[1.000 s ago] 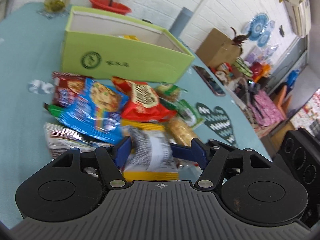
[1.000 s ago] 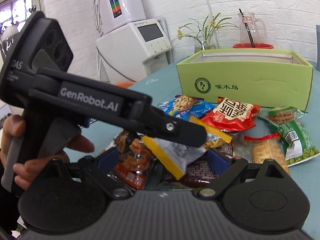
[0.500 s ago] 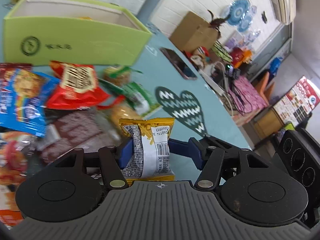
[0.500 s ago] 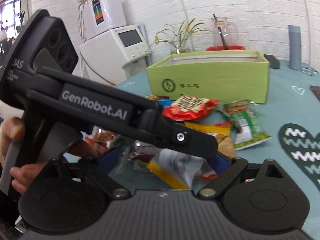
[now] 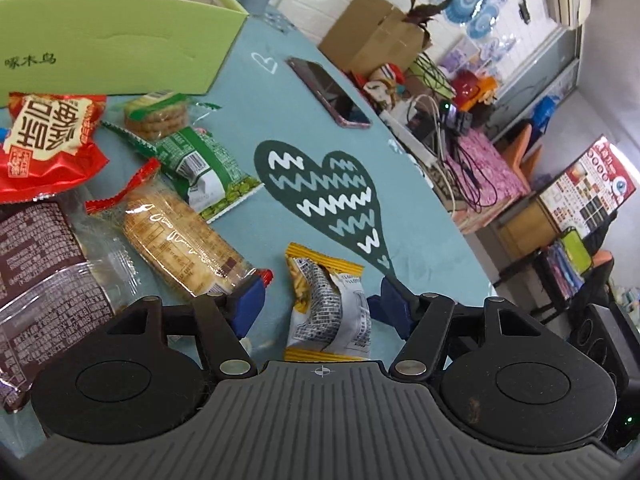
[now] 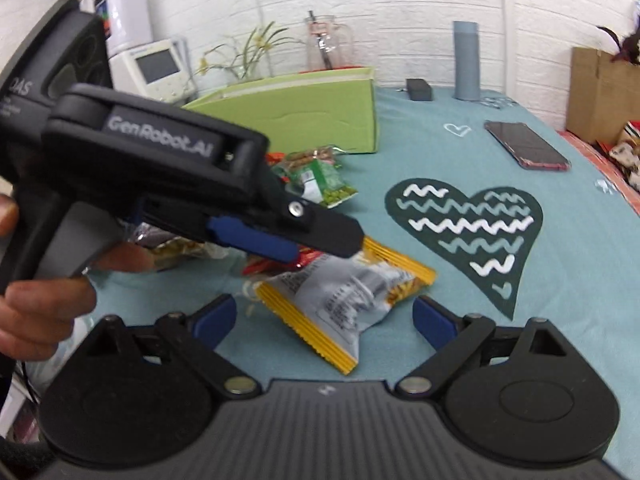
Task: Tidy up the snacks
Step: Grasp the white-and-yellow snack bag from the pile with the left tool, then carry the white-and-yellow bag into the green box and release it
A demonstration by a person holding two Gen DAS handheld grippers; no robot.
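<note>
A small yellow-and-grey snack packet (image 5: 328,312) lies crumpled on the teal tablecloth beside the dark heart patch (image 5: 328,196). My left gripper (image 5: 320,300) straddles it with its jaws opening; there is a clear gap at the left pad (image 5: 248,308), and the packet leans toward the right one. In the right wrist view the left gripper (image 6: 320,240) hovers just over the packet (image 6: 344,292). My right gripper (image 6: 324,308) stands wide open low over the cloth, the packet ahead between its fingers, untouched. The green box (image 5: 120,40) stands behind the snack pile.
The pile to the left holds a red bag (image 5: 48,140), a green packet (image 5: 192,156), a clear biscuit pack (image 5: 180,236) and a brown pack (image 5: 40,260). A phone (image 6: 524,144) lies far right, a grey cylinder (image 6: 466,60) at the back. A hand (image 6: 44,304) holds the left gripper.
The left gripper carried the yellow-and-grey packet rightward off the pile to the cloth by the heart patch, and its jaws have spread off it. The right gripper swung right along with it.
</note>
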